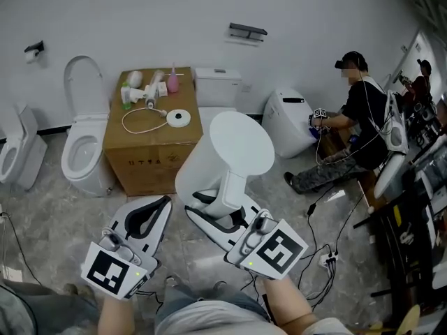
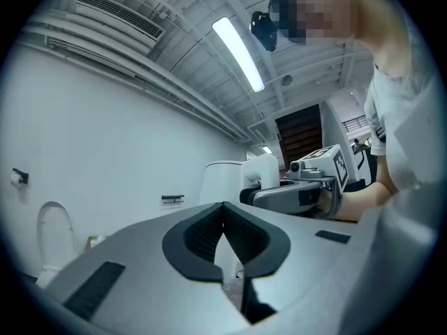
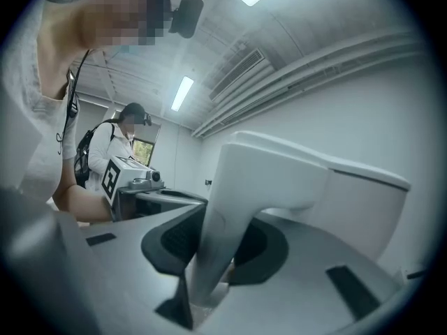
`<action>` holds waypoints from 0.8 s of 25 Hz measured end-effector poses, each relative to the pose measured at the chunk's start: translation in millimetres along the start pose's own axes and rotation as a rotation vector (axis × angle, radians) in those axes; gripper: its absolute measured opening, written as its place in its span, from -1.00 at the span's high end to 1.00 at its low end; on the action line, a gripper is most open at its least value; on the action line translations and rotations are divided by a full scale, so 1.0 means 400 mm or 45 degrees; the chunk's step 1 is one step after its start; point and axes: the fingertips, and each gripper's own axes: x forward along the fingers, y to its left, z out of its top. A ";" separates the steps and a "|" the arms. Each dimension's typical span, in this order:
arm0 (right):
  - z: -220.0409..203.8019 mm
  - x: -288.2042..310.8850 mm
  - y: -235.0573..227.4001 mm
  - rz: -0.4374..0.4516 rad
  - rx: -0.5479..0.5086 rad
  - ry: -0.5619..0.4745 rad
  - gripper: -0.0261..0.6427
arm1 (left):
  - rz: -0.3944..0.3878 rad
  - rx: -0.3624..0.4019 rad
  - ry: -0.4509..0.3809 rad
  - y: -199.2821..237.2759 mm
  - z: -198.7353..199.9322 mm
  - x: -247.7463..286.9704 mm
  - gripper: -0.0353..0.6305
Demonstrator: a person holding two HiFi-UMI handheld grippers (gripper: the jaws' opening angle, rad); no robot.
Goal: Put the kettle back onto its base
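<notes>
Right gripper view: right claw (image 3: 223, 237) grips kettle handle (image 3: 241, 180); head view adds base (image 1: 179, 117), left claw (image 1: 163, 204) clenched empty.

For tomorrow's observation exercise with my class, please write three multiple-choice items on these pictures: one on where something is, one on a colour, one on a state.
1. Where does the kettle base lie?
A on the floor; B on the cardboard box; C on a toilet seat.

2. What colour is the kettle?
A white; B black; C red.

3. How is the kettle at this moment?
A standing on its base; B lying on the floor; C held up by its handle in the right gripper.

Answers:
1 B, the round disc with its cord rests on the box top.
2 A, the kettle shows white all over.
3 C, the jaws are closed on the handle, and the kettle is well away from the base.
</notes>
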 end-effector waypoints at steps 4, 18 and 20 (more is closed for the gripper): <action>0.001 -0.050 0.005 0.020 -0.013 0.019 0.62 | 0.013 0.000 0.007 -0.051 0.010 0.013 0.87; -0.004 0.071 0.007 -0.027 -0.019 0.004 0.62 | -0.063 0.012 0.020 0.058 -0.008 -0.011 0.87; -0.001 0.099 0.000 -0.045 -0.034 -0.002 0.62 | -0.079 0.016 0.026 0.084 -0.012 -0.016 0.87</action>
